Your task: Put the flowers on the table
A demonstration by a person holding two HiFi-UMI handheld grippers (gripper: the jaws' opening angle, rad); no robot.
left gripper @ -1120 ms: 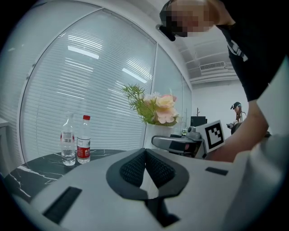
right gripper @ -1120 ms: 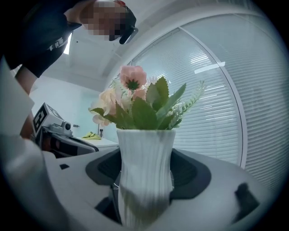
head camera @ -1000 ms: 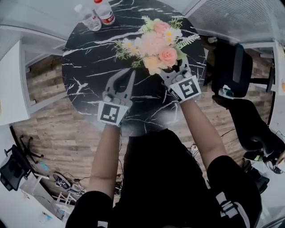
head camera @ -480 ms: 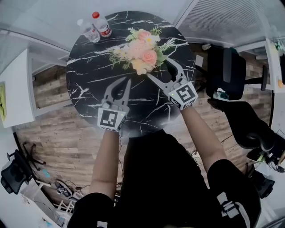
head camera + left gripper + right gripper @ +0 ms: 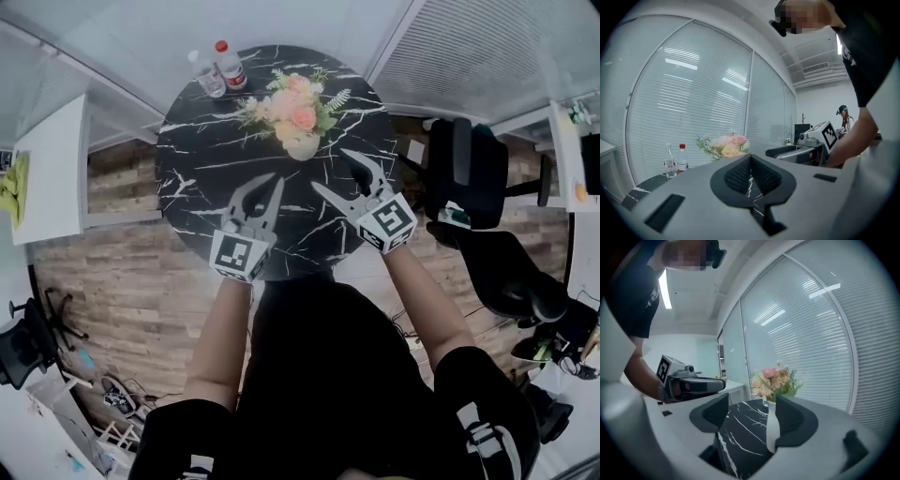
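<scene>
The flowers [image 5: 292,111] are standing upright in a white vase [image 5: 305,147] on the far side of the round black marble counter [image 5: 197,159], stems vertical and blooms pointing up. Two clear bottles [image 5: 218,67] are standing near the far left edge. The right gripper [image 5: 334,172] is hovering with its jaws spread and empty, well apart from the vase. The left gripper [image 5: 265,183] is hovering with its jaws closed on nothing.
</scene>
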